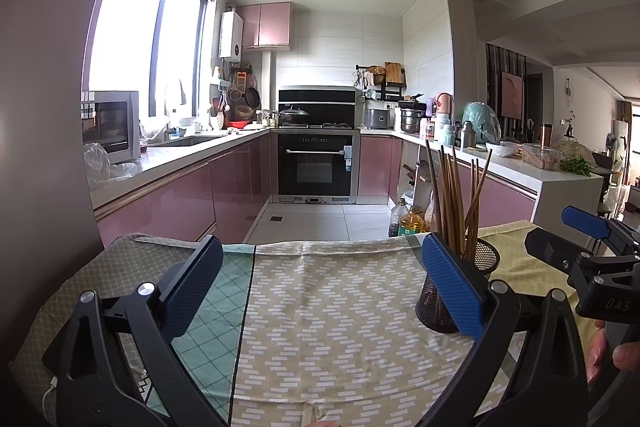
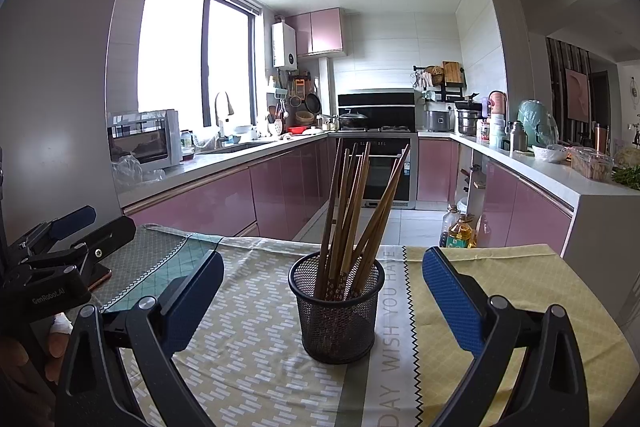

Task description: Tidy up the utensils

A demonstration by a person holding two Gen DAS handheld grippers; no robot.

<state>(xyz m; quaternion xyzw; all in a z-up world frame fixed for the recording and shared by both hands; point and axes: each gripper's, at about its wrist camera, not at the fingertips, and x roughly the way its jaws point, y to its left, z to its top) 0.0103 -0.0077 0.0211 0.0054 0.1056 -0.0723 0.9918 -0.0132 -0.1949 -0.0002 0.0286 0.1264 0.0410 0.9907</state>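
Both our grippers — left gripper [image 1: 322, 281], right gripper [image 2: 322, 287] — hang wide open, empty. The brown wooden chopsticks [image 2: 352, 219] stand in the black wire-mesh cup [image 2: 338, 315] on the patterned tablecloth [image 2: 248, 343] — nothing seems left to gather, so we should withdraw without tipping it.

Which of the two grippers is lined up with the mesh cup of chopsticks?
The right gripper: the mesh cup of chopsticks sits centred between its open fingers, whereas it stands beside the left gripper, by one finger.

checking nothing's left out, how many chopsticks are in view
About 10 chopsticks, all standing upright in the mesh cup on the tablecloth; they overlap, so some may be hidden.
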